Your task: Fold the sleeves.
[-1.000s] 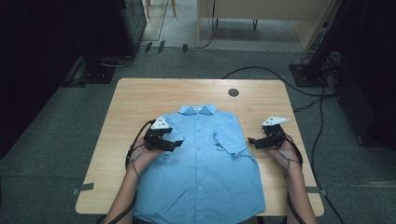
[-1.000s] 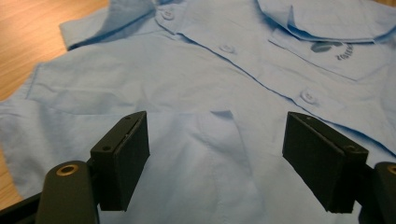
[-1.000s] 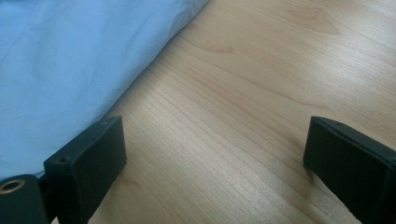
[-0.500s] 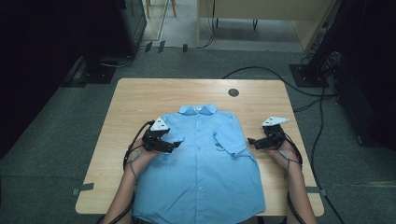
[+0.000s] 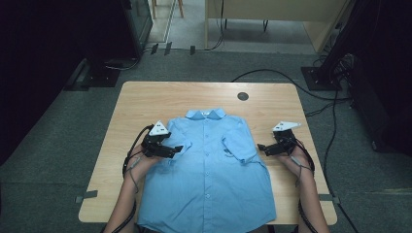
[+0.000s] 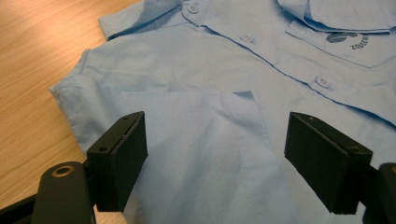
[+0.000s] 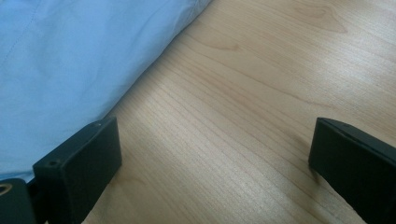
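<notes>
High view: a light blue shirt (image 5: 209,179) lies flat, buttoned, on the table (image 5: 145,102) — soft, light cloth, likely to sag. Left gripper (image 5: 179,149) hovers with jaws apart over the folded-in sleeve (image 6: 196,135); pinching that doubled fold should hold best. Right gripper (image 5: 261,146) is spread too — over bare wood beside the hem.

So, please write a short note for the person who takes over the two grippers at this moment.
Left gripper: open, over the folded-in sleeve of the blue shirt, holding nothing.
Right gripper: open, over bare table just beside the shirt's edge.
Shirt lies face up, buttoned, collar away from the person.
Done: both short sleeves are folded onto the front.
Left: probably folding the sides and body.
</notes>
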A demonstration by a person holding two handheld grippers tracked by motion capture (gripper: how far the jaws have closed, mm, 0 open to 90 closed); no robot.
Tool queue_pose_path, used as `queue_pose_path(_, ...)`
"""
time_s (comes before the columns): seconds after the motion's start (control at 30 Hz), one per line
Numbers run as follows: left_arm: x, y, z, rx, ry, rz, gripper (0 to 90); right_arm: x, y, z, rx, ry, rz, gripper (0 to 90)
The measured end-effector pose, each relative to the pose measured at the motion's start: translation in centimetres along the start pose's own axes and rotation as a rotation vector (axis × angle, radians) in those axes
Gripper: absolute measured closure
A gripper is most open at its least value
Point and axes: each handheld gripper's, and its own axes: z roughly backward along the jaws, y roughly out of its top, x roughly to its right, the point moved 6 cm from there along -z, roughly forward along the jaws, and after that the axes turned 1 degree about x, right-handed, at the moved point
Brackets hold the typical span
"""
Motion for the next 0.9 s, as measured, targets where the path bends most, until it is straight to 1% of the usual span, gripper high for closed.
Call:
queue_pose_path(0.13,-0.3,-0.2,0.3,0.000,0.005,-0.003,21.3,0.0,0.0,0.0,0.000,0.000,0.000,2.1)
queue_pose_path(0.17,-0.5,-0.3,0.7,0.009,0.012,0.003,21.3,0.0,0.0,0.0,0.000,0.000,0.000,2.1)
queue_pose_path(0.23,-0.5,-0.3,0.7,0.009,0.012,0.003,21.3,0.0,0.0,0.0,0.000,0.000,0.000,2.1)
queue_pose_path(0.27,-0.8,-0.5,1.0,0.015,0.018,0.004,21.3,0.0,0.0,0.0,0.000,0.000,0.000,2.1)
queue_pose_path(0.63,-1.2,-1.0,1.5,0.018,0.028,0.005,21.3,0.0,0.0,0.0,0.000,0.000,0.000,2.1)
queue_pose_path(0.67,-1.4,-1.2,1.7,0.020,0.035,0.008,21.3,0.0,0.0,0.0,0.000,0.000,0.000,2.1)
queue_pose_path(0.9,-1.9,-1.6,2.0,0.026,0.041,0.018,21.2,0.0,0.0,0.0,0.000,0.000,0.000,2.1)
